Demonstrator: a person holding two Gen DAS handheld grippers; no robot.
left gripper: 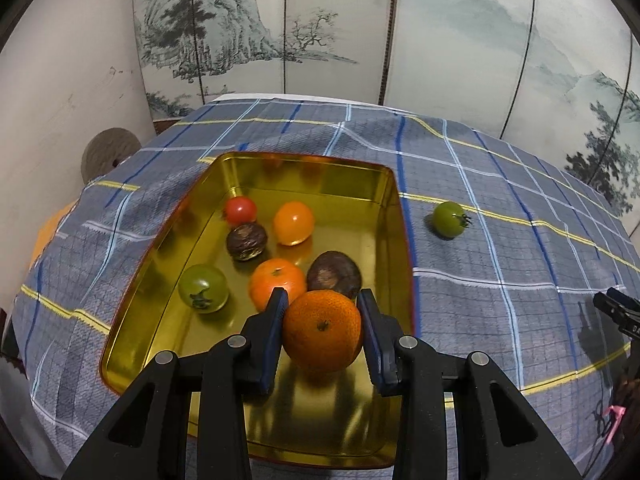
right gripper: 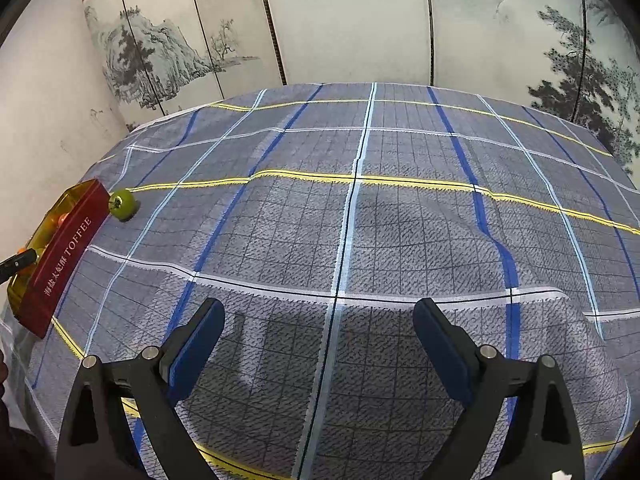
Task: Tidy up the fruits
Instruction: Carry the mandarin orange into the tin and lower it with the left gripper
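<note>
The jaws of the left gripper (left gripper: 322, 300) are clamped on an orange mandarin (left gripper: 322, 330), one blue pad against each flank, and the fruit hangs over the near end of the gold tin (left gripper: 394, 208) — above its floor, I judge, not yet resting on it. The jaws of the right gripper (right gripper: 319, 320) stand wide apart with nothing between them, over bare checked cloth (right gripper: 400, 220) on the tabletop.

The step in hand looks like the drop-off. The next move calls for lowering the mandarin onto the free patch of floor nearest the camera, then letting go gently so it does not roll into its neighbours.

Counted in the tin: one red tomato (left gripper: 240, 209), one green tomato (left gripper: 203, 288), two orange fruits lying loose (left gripper: 293, 223) (left gripper: 276, 282), and two dark brown ones (left gripper: 247, 241) (left gripper: 334, 275) — six, with the held mandarin a seventh. One green tomato (left gripper: 449, 219) lies outside on the cloth, just beside the tin's far right corner, likely the last to collect.
</note>
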